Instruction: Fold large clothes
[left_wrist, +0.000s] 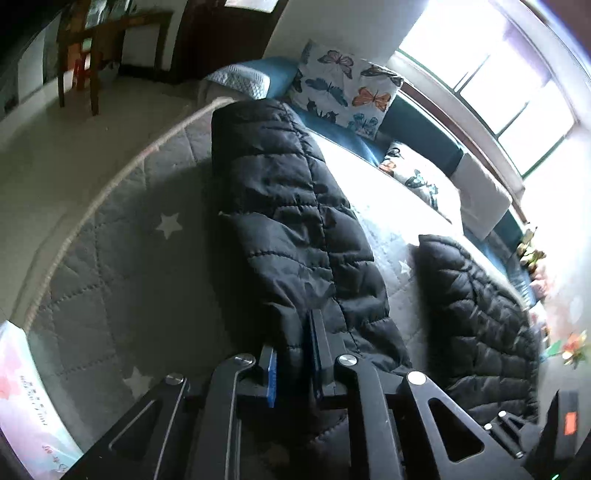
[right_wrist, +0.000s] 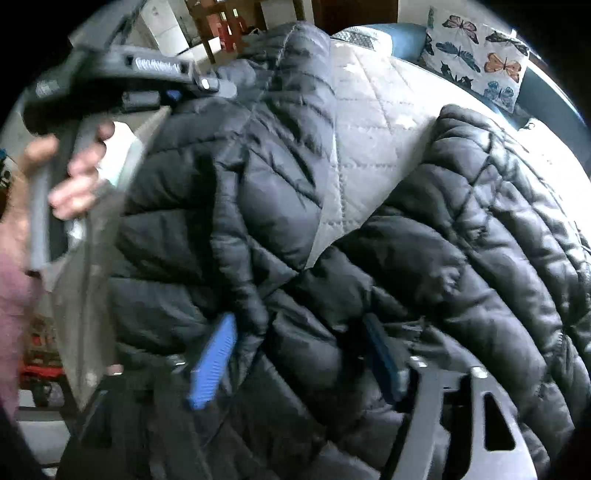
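The left gripper (left_wrist: 291, 354) is pointing steeply down over the bed, its two blue-padded fingers (left_wrist: 271, 373) drawn close together and pinching a fold of the black puffer jacket (left_wrist: 295, 221) between them. In the right wrist view the same tool is appearing at upper left, with the person's left hand (right_wrist: 74, 177) wrapped round its handle and a pink sleeve (right_wrist: 11, 288) showing at the frame's edge.

The right gripper (right_wrist: 295, 358) is also aiming downward, sitting low over the middle of the jacket (right_wrist: 443, 240). Its jaws are standing wide apart — the blue pads (right_wrist: 214, 362) are lying on either side of a bunched ridge of quilted fabric, and the picture is blurred there, so no pinch on the cloth is showing.

The jacket is lying spread on a grey quilted bedcover (left_wrist: 122, 258) printed with white stars. One long padded section is running away from the left gripper toward the head of the bed; another section is lying to its right, with a strip of bedcover showing between them.

No containers are showing here. Along the far side two butterfly-print cushions (left_wrist: 347, 88) are leaning beneath a bright window (left_wrist: 491, 74), and a wooden chair (left_wrist: 85, 51) is standing on the floor beyond the bed.
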